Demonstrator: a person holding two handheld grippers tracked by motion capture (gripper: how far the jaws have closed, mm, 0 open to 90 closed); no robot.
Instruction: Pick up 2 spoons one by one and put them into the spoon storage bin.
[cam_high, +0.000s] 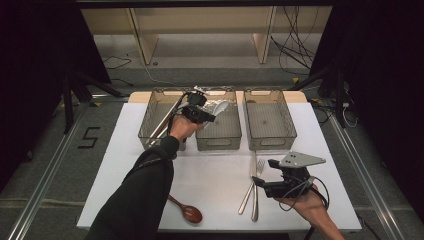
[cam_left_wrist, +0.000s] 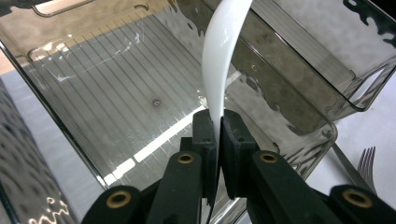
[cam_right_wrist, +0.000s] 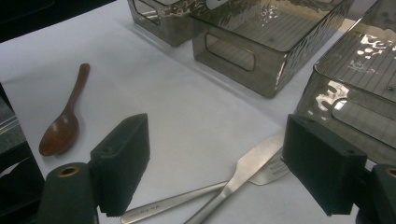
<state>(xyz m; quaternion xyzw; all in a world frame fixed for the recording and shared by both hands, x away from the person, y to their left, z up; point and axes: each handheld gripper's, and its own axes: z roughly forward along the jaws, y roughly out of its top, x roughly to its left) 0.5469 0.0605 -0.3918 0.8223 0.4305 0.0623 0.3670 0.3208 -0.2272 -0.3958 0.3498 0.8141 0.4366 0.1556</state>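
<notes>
My left gripper hangs over the middle clear bin, shut on the handle of a white spoon. In the left gripper view the two black jaws pinch the thin handle, and the white spoon rises above the ribbed floor of the bin. My right gripper rests low at the front right, open. Its wide-apart jaws frame a metal knife and a fork that lie crossed on the white table.
Three clear grey bins stand in a row at the back: the left bin holds long utensils, the right bin looks bare. A wooden spoon lies near the front edge; it also shows as the wooden spoon on the left.
</notes>
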